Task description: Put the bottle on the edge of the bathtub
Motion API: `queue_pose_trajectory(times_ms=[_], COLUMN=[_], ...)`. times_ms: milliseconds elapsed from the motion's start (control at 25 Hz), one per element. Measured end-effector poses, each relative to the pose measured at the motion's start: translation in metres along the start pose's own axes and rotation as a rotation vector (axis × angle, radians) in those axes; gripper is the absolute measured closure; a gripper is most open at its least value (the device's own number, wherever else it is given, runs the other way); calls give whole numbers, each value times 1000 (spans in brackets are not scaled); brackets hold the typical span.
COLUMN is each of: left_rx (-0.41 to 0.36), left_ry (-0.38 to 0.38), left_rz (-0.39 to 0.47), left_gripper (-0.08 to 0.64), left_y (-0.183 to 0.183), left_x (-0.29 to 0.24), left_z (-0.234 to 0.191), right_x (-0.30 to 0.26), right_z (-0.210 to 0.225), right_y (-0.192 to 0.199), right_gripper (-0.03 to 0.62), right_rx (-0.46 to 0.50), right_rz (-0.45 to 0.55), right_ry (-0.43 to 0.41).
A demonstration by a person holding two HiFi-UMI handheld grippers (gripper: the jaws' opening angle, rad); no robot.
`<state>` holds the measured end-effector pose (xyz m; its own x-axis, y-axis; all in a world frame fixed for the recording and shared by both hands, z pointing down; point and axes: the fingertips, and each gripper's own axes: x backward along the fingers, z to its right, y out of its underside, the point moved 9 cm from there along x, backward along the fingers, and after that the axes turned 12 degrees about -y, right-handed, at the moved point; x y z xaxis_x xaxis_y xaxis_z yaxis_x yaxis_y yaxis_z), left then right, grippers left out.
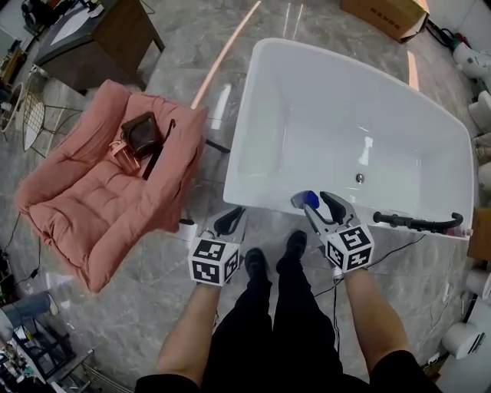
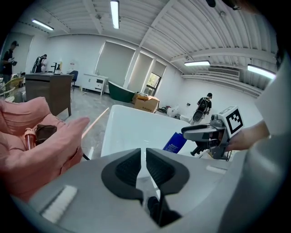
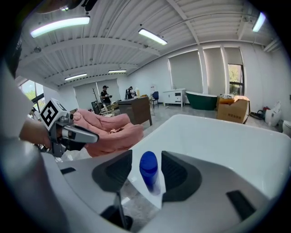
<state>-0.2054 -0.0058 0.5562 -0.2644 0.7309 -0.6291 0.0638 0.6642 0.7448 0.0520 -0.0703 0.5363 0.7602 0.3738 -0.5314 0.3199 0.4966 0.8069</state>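
Along the bathtub rim, only the bottle and a black fixture block passage.

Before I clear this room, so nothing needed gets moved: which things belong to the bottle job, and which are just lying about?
Job: blue bottle, standing on the rim of the bathtub.
Lying about: pink cushion, brown bag, black handle on the rim, cardboard box, desk.
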Motion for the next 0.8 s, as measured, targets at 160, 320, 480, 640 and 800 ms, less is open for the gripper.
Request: queue_pose_trajectory(times_ms=[160, 320, 480, 640, 800], left_rx=[-2, 42, 51, 26, 17], left_ry=[3, 8, 16, 23, 27], left_rz=[9, 23, 42, 69, 114], left_gripper=[517, 518, 520, 520, 520], left_y=[-11, -25, -42, -60, -79], left_x=[12, 28, 49, 68, 88], left_z=[7, 14, 24, 30, 31], right_x=[14, 28, 47, 68, 92], right_z=[-7, -23, -41, -55, -63], right_y=[-7, -13, -19, -35, -50], right_gripper=[416, 417, 417, 442, 474], right_rx=[-11, -23, -45, -53, -60], right_rz=[2, -5, -8, -5, 21], right_ry=[21, 30, 32, 45, 79])
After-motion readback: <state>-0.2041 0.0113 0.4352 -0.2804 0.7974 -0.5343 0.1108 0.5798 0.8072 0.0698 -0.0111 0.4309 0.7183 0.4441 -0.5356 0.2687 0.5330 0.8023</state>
